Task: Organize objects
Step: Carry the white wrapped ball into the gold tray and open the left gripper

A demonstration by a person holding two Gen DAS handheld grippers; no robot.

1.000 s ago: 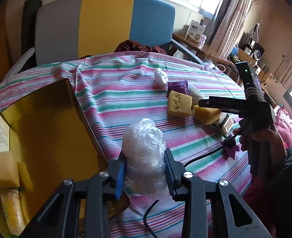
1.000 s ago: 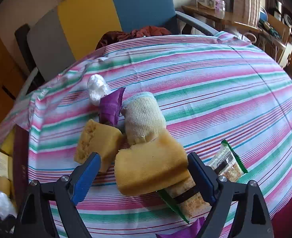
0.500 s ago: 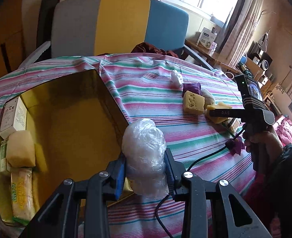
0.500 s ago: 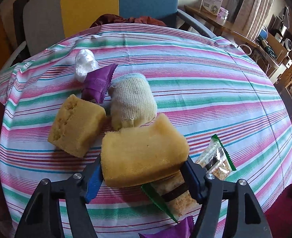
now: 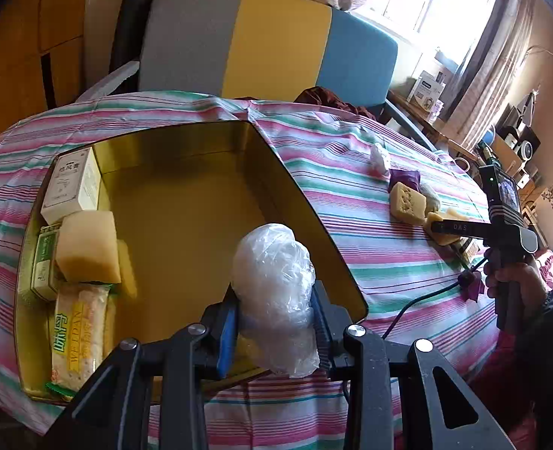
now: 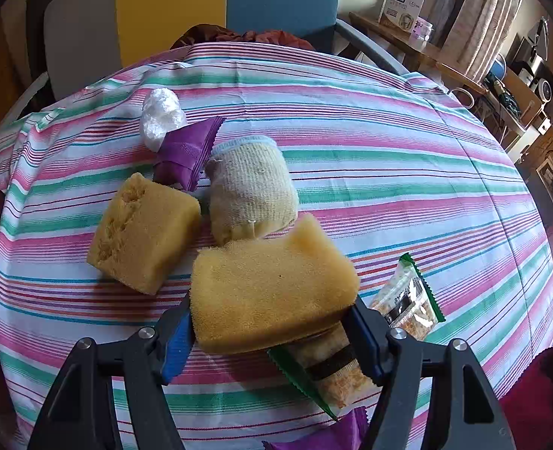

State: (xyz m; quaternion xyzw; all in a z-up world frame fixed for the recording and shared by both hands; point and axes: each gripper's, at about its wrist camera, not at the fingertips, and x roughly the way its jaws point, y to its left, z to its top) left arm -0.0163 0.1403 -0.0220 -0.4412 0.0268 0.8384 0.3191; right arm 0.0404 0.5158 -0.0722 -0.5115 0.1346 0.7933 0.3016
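1. Yellow sponge sits squeezed between the right gripper pads, over a snack pack.
2. Left gripper pinches a plastic bag above the gold tin, which holds boxes and a sponge.

R gripper fingers pinch yellow sponge over snack pkt on striped cloth.

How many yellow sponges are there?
3. One sponge in the right gripper, held between its pads. One holey sponge on the tablecloth beside it. One sponge in the gold tin. The tin's far corners may hide more.
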